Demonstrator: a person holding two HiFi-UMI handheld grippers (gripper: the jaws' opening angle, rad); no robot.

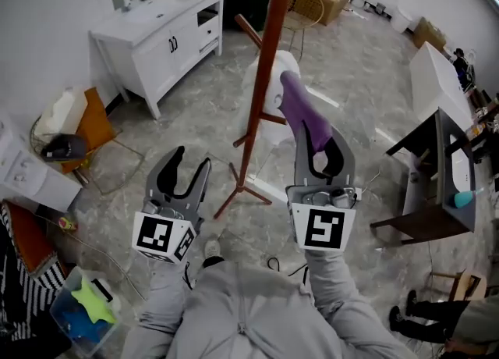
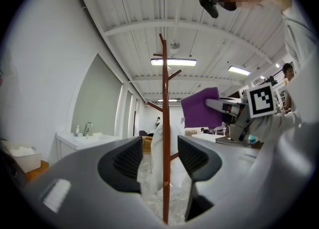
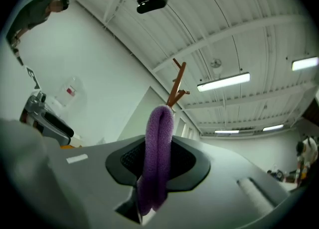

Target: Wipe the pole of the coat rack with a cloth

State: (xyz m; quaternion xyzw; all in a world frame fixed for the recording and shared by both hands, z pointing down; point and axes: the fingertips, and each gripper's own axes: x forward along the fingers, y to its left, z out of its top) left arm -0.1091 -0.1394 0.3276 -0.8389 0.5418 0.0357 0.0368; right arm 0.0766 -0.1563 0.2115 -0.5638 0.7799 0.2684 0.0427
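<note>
The right gripper (image 1: 320, 143) stands at the lower middle of the head view. Its jaws are pressed together on a purple cloth (image 1: 300, 111). In the right gripper view the folded cloth (image 3: 158, 138) fills the space between the two dark pads and rises above them. The left gripper (image 1: 192, 164) is at the lower left of the head view. Its jaws are moderately apart and they hold nothing. In the left gripper view the pole is seen through the gap between the jaws, farther away.

The brown wooden coat rack (image 1: 261, 84) stands in the middle of the grey tiled floor, and its pole runs from the top of the frame down to the spread feet. The cloth's upper end is just beside the pole, on its right side, about halfway up. In the left gripper view a thin gap shows between the cloth (image 2: 201, 107) and the pole (image 2: 164, 123).

A white vanity cabinet (image 1: 160, 33) with a sink is at the upper left. A dark side table (image 1: 425, 186) is at the right edge. A clear plastic box (image 1: 82, 307) with blue and yellow cloths is at the lower left corner.
</note>
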